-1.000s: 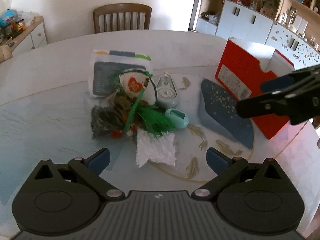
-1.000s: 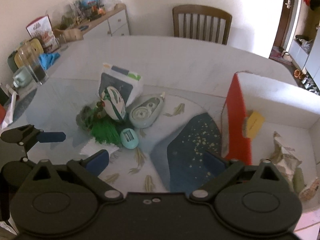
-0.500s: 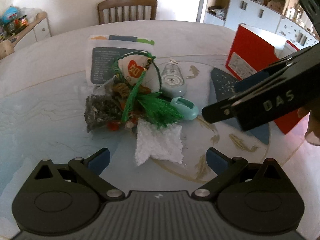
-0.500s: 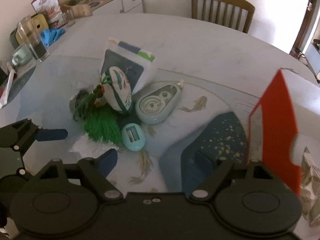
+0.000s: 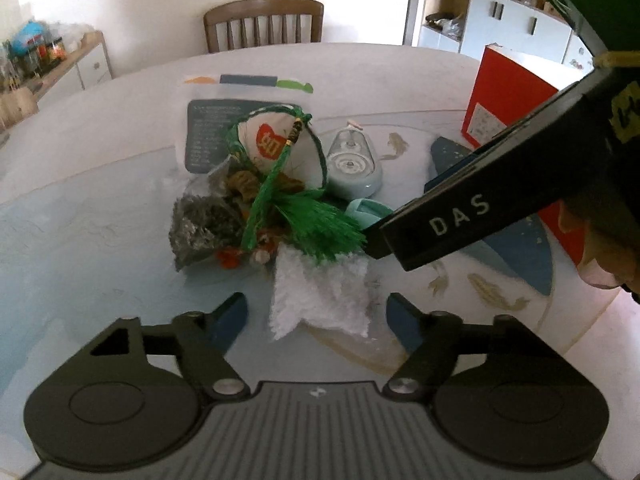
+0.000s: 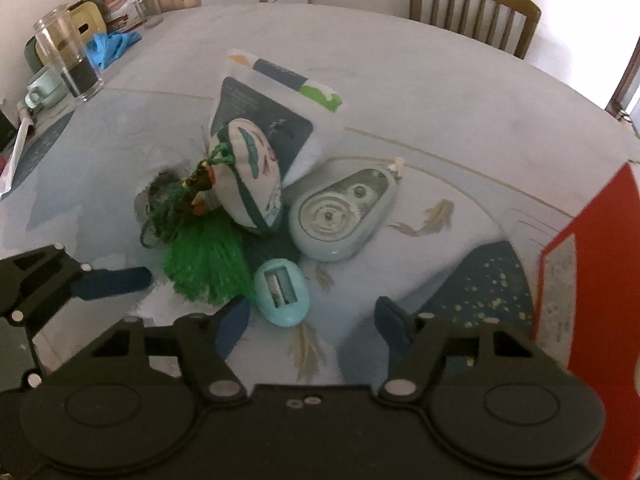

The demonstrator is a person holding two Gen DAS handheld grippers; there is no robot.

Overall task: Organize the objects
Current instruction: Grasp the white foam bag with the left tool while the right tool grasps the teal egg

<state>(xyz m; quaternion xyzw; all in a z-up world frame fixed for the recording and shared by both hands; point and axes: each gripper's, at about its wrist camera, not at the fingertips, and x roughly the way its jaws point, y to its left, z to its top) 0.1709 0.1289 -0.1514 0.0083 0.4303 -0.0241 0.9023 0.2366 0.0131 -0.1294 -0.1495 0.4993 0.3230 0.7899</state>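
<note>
Round and glass-topped, the table (image 5: pixel 100 208) carries a small heap of clutter at its middle, with a chair (image 5: pixel 262 20) at the far side and a red box (image 5: pixel 508 96) far right.

From the left wrist view we note the left gripper (image 5: pixel 316 312) low over the near edge of the heap. Its jaws have just been closing from full spread, yet they are still apart, with the white wad (image 5: pixel 320 296) lying between and just ahead of the tips; the pads do not press it. A green tassel (image 5: pixel 320 228) overlaps the wad's far edge, and a dark packet (image 5: pixel 200 224) lies to its left. The right gripper (image 5: pixel 372 240) now crosses this view from the right, far larger than a second ago, its tip at the tassel.

From the right wrist view we find the right gripper (image 6: pixel 308 320) also closing but still parted, nothing pinched. A teal egg-shaped case (image 6: pixel 282 292) sits between its tips, nearer the left one. Beyond it lie a pouch (image 6: pixel 248 176), a tape dispenser (image 6: pixel 340 216) and a flat pack (image 6: pixel 280 108). The left gripper (image 6: pixel 120 280) shows at the near left, beside the tassel.

We judge both claws to be lining up first pickups, wad and case; nothing has yet gone to the box.
</note>
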